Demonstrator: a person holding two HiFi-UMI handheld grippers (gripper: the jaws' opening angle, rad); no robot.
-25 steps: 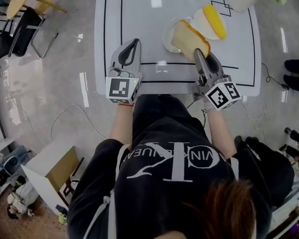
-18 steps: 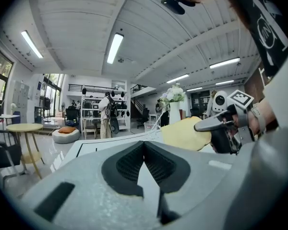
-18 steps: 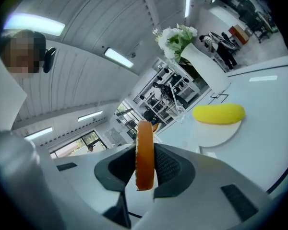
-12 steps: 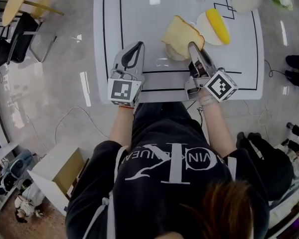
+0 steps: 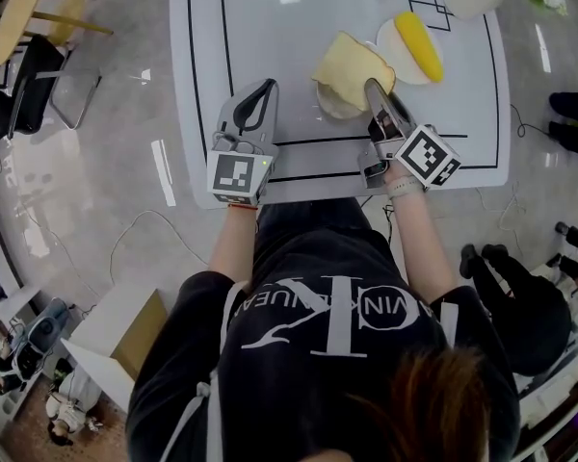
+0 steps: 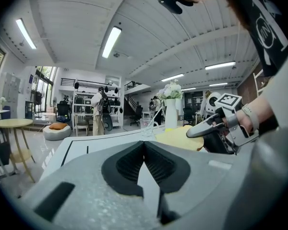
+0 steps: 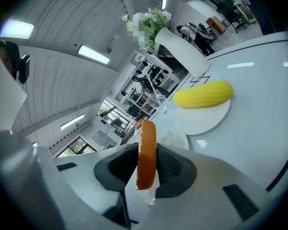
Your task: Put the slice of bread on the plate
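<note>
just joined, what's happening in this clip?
A person works two handheld grippers at a white table. The right gripper is clamped on the slice of bread, holding it over the empty plate, next to a second plate with corn. Not released yet. The left gripper is shut and empty near the table's front edge.

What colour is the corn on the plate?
Bright yellow; the corn shows best in the right gripper view.

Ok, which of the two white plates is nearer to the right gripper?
The plate partly covered by the slice of bread, just ahead of the right gripper. The other plate lies farther back and carries the yellow corn cob.
</note>
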